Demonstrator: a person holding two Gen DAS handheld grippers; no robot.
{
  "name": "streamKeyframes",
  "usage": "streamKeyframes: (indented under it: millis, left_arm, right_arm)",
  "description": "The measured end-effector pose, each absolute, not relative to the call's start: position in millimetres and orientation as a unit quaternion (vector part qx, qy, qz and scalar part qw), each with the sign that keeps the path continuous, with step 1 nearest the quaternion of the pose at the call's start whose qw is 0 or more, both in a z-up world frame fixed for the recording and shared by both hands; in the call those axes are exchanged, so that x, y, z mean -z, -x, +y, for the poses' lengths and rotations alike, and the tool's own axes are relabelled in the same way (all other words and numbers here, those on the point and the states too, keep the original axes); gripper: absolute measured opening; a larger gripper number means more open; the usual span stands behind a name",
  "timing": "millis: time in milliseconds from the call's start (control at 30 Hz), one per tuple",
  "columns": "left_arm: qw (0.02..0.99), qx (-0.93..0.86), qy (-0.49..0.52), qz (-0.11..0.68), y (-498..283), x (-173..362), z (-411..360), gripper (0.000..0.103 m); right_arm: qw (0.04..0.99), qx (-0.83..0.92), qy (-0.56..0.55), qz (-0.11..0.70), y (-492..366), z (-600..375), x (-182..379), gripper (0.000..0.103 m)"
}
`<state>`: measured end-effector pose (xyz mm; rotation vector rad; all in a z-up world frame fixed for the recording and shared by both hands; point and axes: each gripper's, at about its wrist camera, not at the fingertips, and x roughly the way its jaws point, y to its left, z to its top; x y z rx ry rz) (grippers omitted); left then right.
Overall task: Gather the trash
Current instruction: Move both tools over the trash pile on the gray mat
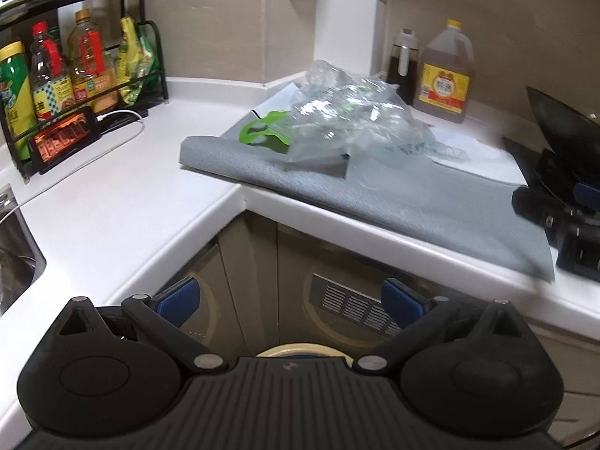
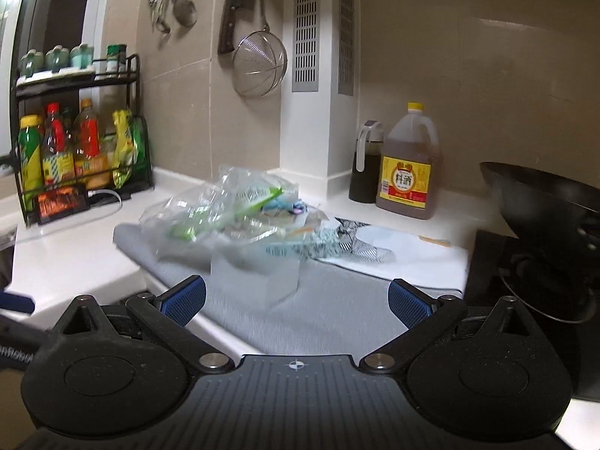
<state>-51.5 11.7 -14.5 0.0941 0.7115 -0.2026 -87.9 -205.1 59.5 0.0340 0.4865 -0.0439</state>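
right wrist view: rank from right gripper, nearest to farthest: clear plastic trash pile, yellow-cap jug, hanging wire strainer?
From the open right gripper:
1. Clear plastic trash pile, on the grey mat, just ahead and slightly left.
2. Yellow-cap jug, at the back of the counter, to the right.
3. Wire strainer, hanging high on the back wall.

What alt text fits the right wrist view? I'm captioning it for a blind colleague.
An open right claw, holding nothing, faces a pile of crumpled plastic trash on a grey mat on a white kitchen counter; a cooking-wine jug stands behind.
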Motion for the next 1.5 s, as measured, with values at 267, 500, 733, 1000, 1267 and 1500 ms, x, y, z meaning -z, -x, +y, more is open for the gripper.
streamKeyframes:
  millis: [267, 500, 733, 1000, 1267, 1500]
  left_arm:
    - [0.924, 0.114, -0.032, 0.364, 65, 15, 11, 0.103]
    - [0.926, 0.11, -0.031, 0.361, 72, 15, 14, 0.103]
    - [0.927, 0.11, -0.038, 0.356, 74, 15, 14, 0.103]
    - [0.93, 0.1, -0.047, 0.351, 75, 17, 14, 0.103]
    - [0.929, 0.095, -0.047, 0.354, 74, 20, 17, 0.103]
    - [0.93, 0.097, -0.049, 0.352, 76, 20, 15, 0.103]
  right_arm:
    - [0.97, 0.002, -0.004, 0.243, 117, -189, -69, 0.103]
    - [0.97, -0.018, 0.006, 0.241, 128, -178, -70, 0.103]
    - [0.969, -0.022, 0.007, 0.247, 131, -173, -68, 0.103]
    - [0.969, -0.022, -0.006, 0.246, 128, -173, -67, 0.103]
    - [0.966, -0.031, -0.011, 0.255, 126, -171, -62, 0.103]
    - [0.969, -0.026, -0.004, 0.246, 130, -172, -64, 0.103]
